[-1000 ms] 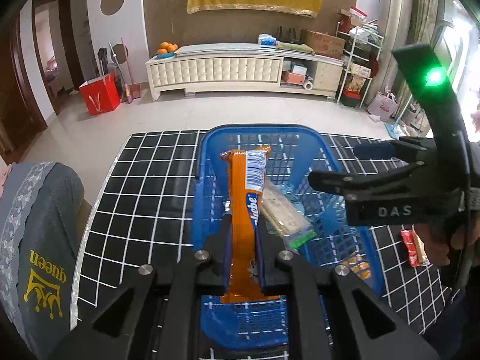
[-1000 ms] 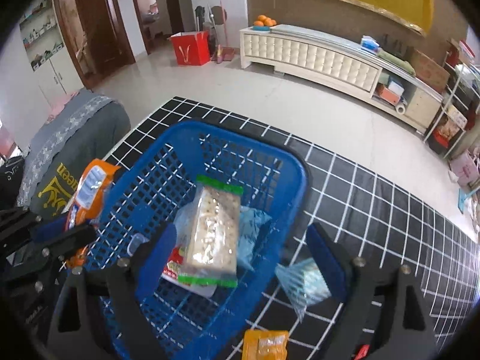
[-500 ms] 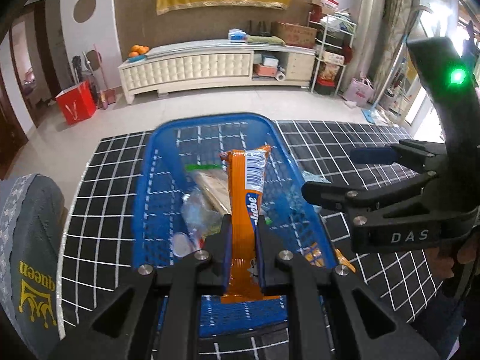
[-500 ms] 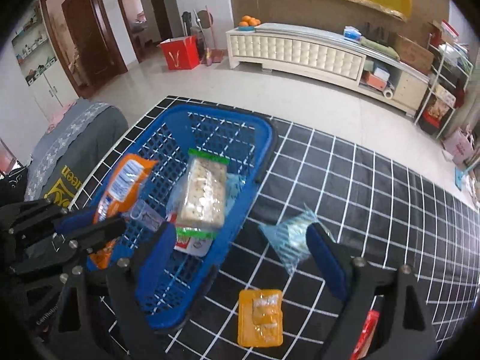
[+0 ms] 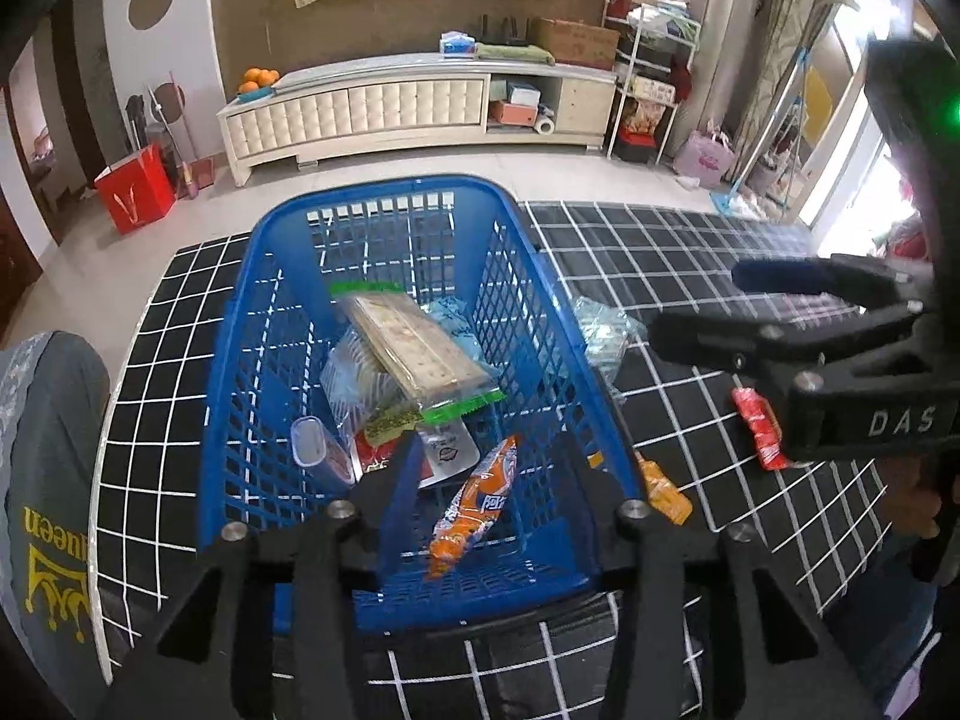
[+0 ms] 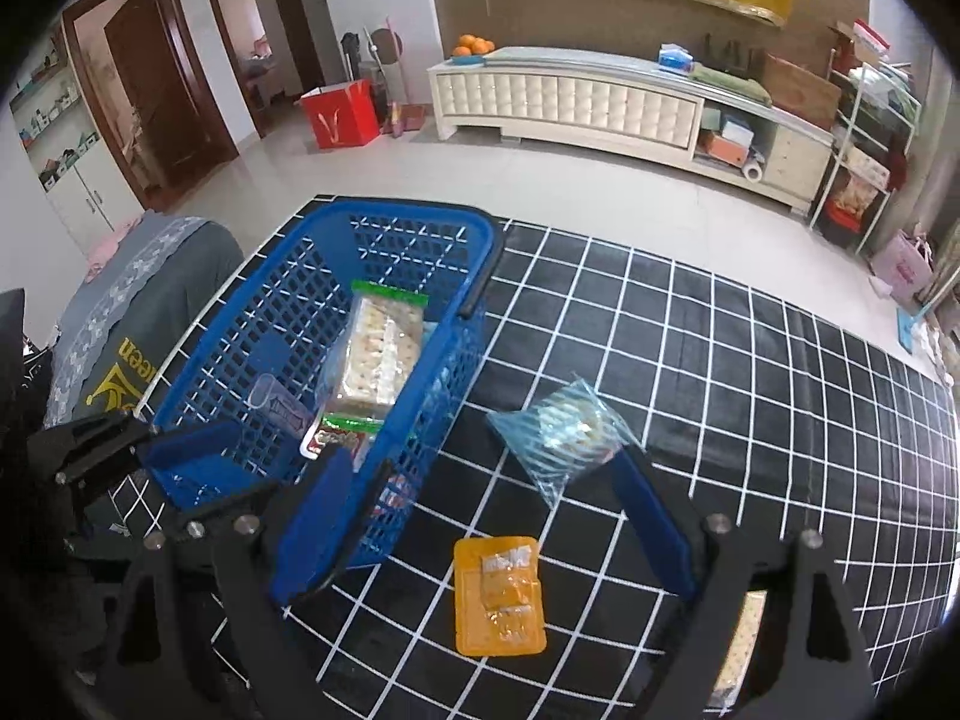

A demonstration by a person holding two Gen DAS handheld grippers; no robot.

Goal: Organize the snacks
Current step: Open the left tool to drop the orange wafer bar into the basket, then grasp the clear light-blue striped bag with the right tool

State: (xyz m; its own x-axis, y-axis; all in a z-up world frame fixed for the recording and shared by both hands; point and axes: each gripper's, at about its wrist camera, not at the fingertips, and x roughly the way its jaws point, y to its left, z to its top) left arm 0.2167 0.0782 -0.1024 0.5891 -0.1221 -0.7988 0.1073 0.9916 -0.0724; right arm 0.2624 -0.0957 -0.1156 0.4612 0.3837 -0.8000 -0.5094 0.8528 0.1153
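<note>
A blue mesh basket (image 5: 384, 192) stands on the black grid mat and holds a cracker pack (image 5: 414, 348) and other snacks. My left gripper (image 5: 498, 510) hovers over the basket's near end, its jaws opening. The orange packet (image 5: 474, 504) lies loose between them on the basket floor, and the pads are off it. My right gripper (image 6: 480, 480) is open over the mat to the right of the basket (image 6: 384, 222). A clear blue bag (image 6: 564, 432) and a flat orange pack (image 6: 498, 594) lie between its fingers, untouched. The left gripper (image 6: 138, 438) shows at the left edge.
A red packet (image 5: 759, 429) and a small orange pack (image 5: 660, 486) lie on the mat right of the basket. A grey cushion (image 5: 48, 480) sits to the left. Beyond the mat is tiled floor, a long white cabinet (image 5: 384, 108) and a red bag (image 5: 138, 192).
The left jaws have parted and let go of the orange packet, which has dropped into the basket. The right gripper has shifted right, from over the basket to over the mat.
</note>
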